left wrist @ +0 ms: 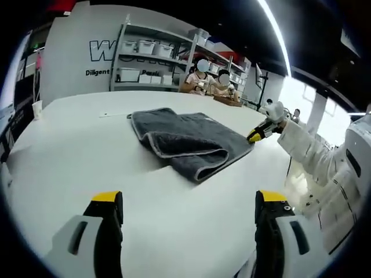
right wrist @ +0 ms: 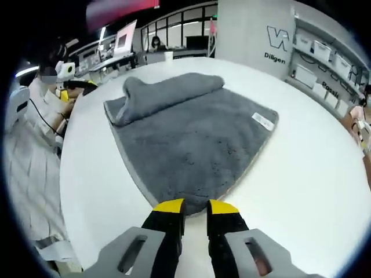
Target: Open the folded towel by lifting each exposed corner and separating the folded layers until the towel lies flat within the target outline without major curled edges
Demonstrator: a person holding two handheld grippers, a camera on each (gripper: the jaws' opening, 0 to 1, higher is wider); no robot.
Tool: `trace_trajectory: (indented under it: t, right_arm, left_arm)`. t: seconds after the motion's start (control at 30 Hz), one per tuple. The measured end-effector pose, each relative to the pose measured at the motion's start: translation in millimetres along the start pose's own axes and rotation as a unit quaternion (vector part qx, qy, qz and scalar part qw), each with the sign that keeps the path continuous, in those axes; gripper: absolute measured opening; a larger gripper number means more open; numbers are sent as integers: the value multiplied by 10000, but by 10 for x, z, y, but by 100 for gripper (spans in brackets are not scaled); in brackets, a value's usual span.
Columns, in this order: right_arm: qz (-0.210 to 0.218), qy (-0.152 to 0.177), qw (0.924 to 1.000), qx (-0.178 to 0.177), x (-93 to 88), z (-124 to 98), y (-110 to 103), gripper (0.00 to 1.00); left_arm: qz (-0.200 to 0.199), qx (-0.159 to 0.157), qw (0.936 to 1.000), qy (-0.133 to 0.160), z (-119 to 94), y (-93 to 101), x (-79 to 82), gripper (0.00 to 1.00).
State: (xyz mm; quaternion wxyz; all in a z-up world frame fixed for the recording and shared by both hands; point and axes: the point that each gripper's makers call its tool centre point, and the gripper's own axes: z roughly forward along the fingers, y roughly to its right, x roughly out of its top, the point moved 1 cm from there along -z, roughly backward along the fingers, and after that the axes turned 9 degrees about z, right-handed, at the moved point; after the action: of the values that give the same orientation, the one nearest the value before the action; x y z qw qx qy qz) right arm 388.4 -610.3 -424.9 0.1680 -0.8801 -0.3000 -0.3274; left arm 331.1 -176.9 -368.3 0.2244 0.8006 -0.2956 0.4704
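Left gripper (left wrist: 188, 211) is hovering with jaws wide apart and holding nothing, back from the towel (left wrist: 188, 139), probably keeping out of the way. Towel is lying mid-table, part unfolded, with one flap doubled over (right wrist: 168, 92). Right gripper (right wrist: 195, 207) is closing its jaws to a narrow gap at the towel's near edge, apparently pinching it, likely pinning or pulling that side flat. Bare table (left wrist: 87, 150) is giving room on all sides; no target outline is showing.
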Motion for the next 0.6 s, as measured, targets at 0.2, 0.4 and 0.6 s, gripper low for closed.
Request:
trace_trajectory:
  t: [0.2, 0.4, 0.6]
  right_arm:
    - [21, -62, 10000, 14, -89, 23, -29, 7]
    - [62, -84, 9999, 30, -133, 50, -39, 7]
    - [25, -8, 10000, 38, -139, 53, -34, 7]
  left_arm:
    - [10, -25, 10000, -12, 18, 21, -2, 93]
    - [28, -33, 10000, -16, 5, 36, -2, 94]
    - [6, -47, 10000, 3, 3, 33, -4, 93]
